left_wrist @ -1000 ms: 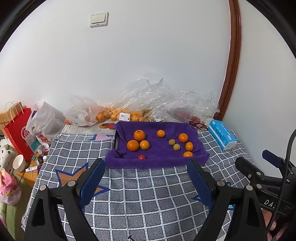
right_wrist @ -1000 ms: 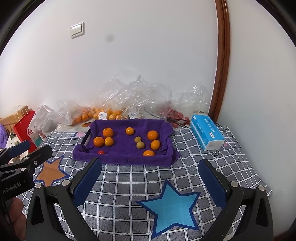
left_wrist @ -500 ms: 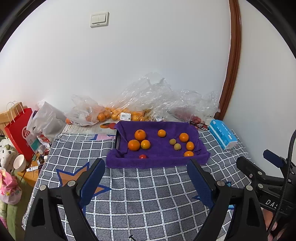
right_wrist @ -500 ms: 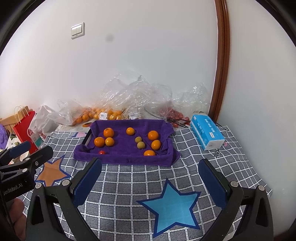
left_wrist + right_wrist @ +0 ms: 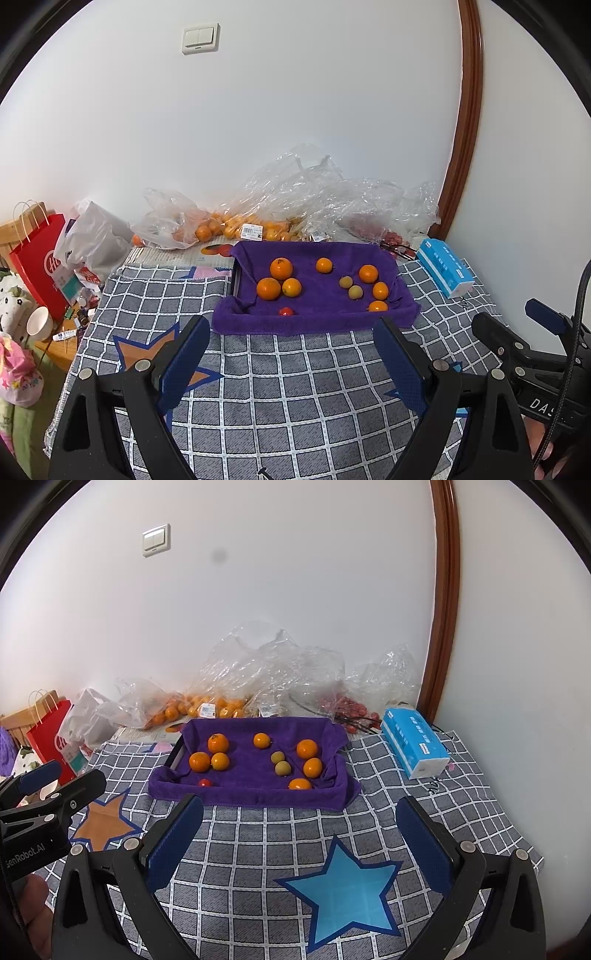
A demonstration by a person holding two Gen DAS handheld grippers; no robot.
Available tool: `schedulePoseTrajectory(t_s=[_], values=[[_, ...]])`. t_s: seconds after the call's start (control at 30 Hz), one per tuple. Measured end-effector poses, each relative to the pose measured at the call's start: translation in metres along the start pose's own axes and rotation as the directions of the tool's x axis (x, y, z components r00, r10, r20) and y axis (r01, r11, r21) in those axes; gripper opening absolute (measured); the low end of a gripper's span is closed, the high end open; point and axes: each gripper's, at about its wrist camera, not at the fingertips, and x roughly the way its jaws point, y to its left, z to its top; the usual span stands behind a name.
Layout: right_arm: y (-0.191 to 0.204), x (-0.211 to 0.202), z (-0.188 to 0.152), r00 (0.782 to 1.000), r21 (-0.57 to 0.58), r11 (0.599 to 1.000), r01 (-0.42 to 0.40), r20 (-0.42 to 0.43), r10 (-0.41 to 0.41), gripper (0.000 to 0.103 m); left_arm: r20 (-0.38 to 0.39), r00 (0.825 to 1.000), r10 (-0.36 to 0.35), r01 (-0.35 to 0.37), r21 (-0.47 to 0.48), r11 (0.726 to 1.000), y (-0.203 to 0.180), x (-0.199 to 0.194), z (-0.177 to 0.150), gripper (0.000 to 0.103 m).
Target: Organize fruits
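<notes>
- Fruits lie loose in a tray lined with a purple towel (image 5: 317, 314), which sits toward the far edge of a table covered by a grey checked cloth (image 5: 295, 387).
- At the tray's left end, three oranges (image 5: 280, 268) cluster touching one another, with a small red tomato (image 5: 286, 311) near the front edge.
- At the right end sit four more oranges, one of them (image 5: 377, 306) against the front right corner, and two small yellow-green fruits (image 5: 351, 287) side by side; a lone orange (image 5: 324, 265) rests near the back edge.
- Risk, as a judgement: the round fruits could roll on the soft towel if nudged, and the touching oranges leave little room for a finger between them, so closing on one may push its neighbour away.
- Another likely hazard: the tomato and small green fruits could bruise or slip out under a hard squeeze.
- Left gripper (image 5: 291, 354) hovers above the cloth in front of the tray, level and pointing at it, jaws spread wide, holding nothing.
- Right gripper (image 5: 299, 830) hovers beside it over a blue star (image 5: 343, 890) on the cloth, also wide apart and empty.
</notes>
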Motion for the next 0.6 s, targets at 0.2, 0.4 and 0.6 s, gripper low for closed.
schedulePoseTrajectory(t_s=[0.2,0.4,0.6], values=[[-0.0001,-0.0001,0.0003,1.000,-0.001,1.000,0.000,-0.001,0.000,0.103,0.001,1.000,0.003,-0.003,-0.001,1.000,0.0004,0.0003,0.0001,0.090],[0.0006,0.0006,0.0004,1.000,0.001,1.000,0.000,-0.002,0.000,0.103,-0.002,1.000,0.003,-0.003,-0.005,1.000,0.0026,0.0005,-0.0006,0.090],[0.0019,0.0011,0.0000,1.000,0.002,1.000,-0.004,-0.001,0.004,0.103,-0.001,1.000,0.004,-0.004,-0.005,1.000,0.0018,0.0002,-0.0003,0.090]])
